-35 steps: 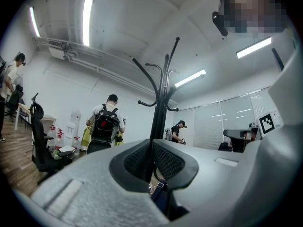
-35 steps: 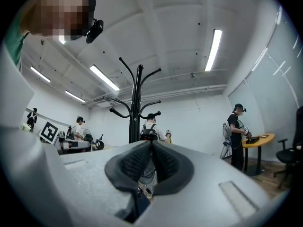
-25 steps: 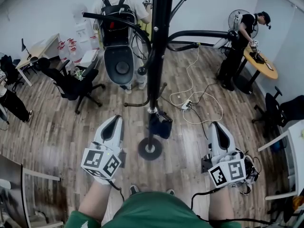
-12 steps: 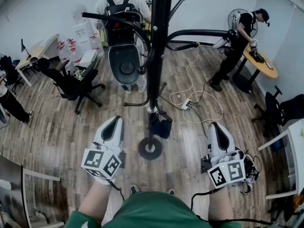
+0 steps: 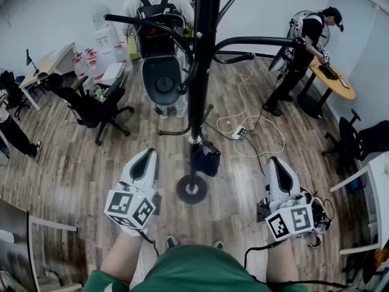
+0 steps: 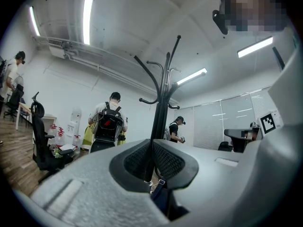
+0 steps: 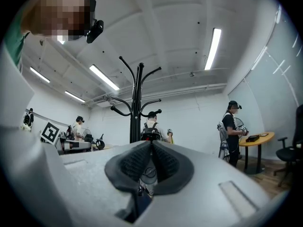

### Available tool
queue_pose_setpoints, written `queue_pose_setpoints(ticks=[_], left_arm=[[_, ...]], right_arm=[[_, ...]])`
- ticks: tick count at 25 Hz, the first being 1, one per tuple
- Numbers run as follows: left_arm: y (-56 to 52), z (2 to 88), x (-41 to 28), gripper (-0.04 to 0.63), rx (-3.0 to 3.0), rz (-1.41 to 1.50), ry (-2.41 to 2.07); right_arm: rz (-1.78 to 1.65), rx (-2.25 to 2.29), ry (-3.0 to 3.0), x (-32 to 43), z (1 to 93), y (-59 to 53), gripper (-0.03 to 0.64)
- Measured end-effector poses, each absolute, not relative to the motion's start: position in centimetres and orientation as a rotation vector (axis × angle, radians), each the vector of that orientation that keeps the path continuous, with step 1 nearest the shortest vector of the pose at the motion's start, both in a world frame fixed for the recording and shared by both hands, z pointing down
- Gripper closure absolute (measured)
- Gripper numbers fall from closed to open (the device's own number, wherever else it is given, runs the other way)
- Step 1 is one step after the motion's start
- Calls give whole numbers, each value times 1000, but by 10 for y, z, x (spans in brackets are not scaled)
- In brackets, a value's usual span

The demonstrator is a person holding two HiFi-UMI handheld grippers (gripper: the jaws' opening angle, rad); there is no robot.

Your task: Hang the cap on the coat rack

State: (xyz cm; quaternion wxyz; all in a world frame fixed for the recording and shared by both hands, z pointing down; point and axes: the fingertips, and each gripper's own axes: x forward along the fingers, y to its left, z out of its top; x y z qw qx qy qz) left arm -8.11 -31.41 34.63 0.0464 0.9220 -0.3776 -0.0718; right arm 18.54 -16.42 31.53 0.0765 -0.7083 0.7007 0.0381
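The black coat rack [image 5: 196, 90] stands straight ahead, its round base [image 5: 192, 190] on the wood floor between my hands. Its curved arms spread at the top [image 6: 161, 74] [image 7: 137, 79]. My left gripper [image 5: 146, 158] is shut and holds nothing, left of the base. My right gripper [image 5: 279, 166] is shut and holds nothing as well, right of the base. Both point at the rack. A dark round shape [image 5: 163, 81] sits by the end of one rack arm; I cannot tell whether it is the cap. No cap is in either gripper.
A dark bag [image 5: 205, 159] hangs low on the rack pole. Behind the rack stands a person with a backpack [image 5: 155, 23]. A black office chair [image 5: 97, 108] is at the left. White cables and a power strip [image 5: 238, 132] lie on the floor. Another person [image 5: 298, 59] leans at a round table [image 5: 331, 78].
The person with the backpack and the dark round shape have shifted a little to the right. The person at the round table has stepped closer to it. Both grippers stay where they were.
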Motion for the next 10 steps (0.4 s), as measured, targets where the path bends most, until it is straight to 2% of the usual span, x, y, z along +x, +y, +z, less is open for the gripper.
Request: queue_pose_setpoints(ticks=[10], left_arm=[[-323,352,-85,572,2807,-210,-1151]], right_arm=[[105,-2131,2103,181,319,-171,601]])
